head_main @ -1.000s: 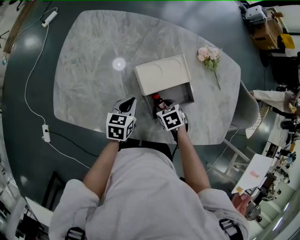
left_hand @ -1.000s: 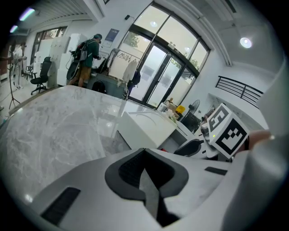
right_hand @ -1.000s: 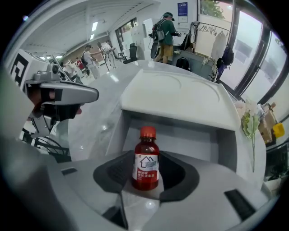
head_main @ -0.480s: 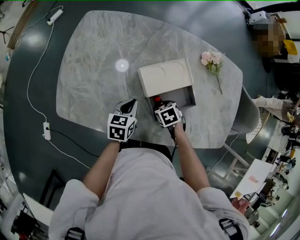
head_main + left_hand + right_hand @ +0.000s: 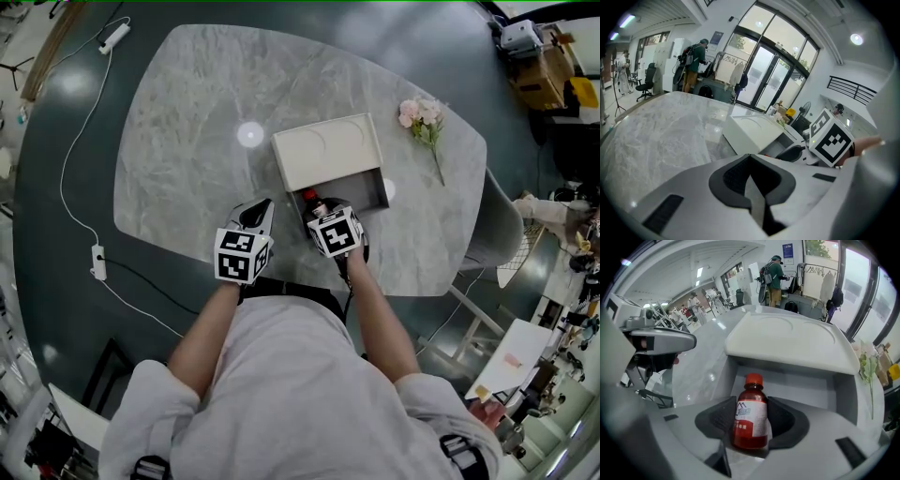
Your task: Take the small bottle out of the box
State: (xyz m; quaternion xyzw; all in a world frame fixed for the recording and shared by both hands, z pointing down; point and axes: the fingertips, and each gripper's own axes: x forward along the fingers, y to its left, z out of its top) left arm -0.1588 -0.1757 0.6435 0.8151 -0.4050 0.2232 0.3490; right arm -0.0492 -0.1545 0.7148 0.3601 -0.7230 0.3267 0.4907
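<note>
Beneath right tool [image 5: 321, 212], bottle [image 5: 750, 413] mostly hidden overhead, standing in box's [image 5: 783, 341] 7 o'clock corner, jaws just opened, loose around it, left tool [image 5: 751, 180] closed, empty.

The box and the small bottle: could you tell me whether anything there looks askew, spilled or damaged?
Nothing stands out. The small bottle stands upright, cap on, with no spill, at the open near end of the box; the lid covers only the far part. The flowers lie apart on the table.
</note>
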